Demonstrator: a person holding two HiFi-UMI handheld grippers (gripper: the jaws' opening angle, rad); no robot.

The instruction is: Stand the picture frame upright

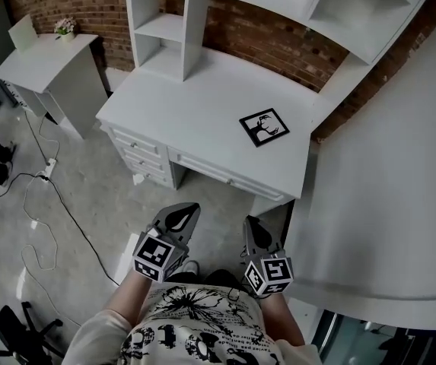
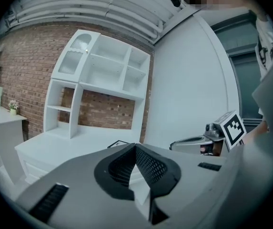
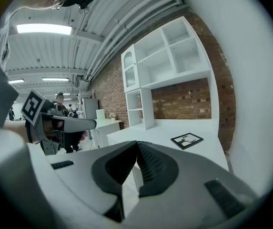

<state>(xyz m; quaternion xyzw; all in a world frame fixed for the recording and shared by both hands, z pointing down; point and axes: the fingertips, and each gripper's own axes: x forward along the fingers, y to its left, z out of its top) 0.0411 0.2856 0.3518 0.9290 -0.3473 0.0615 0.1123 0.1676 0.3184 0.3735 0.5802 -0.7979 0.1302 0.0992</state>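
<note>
The white desk (image 1: 202, 120), smooth and matte under its shelved hutch, carries the picture frame (image 1: 264, 127) lying flat near its right end. It is thin, square and black-rimmed, so I judge an edge must be lifted. My left gripper (image 1: 178, 217) and right gripper (image 1: 257, 230) hang short of the desk, jaws together, empty.

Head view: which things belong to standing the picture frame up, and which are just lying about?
For the job: picture frame, flat on the white desk; left gripper and right gripper, jaws shut, empty.
Lying about: side table, small flower pot, floor cables.
</note>
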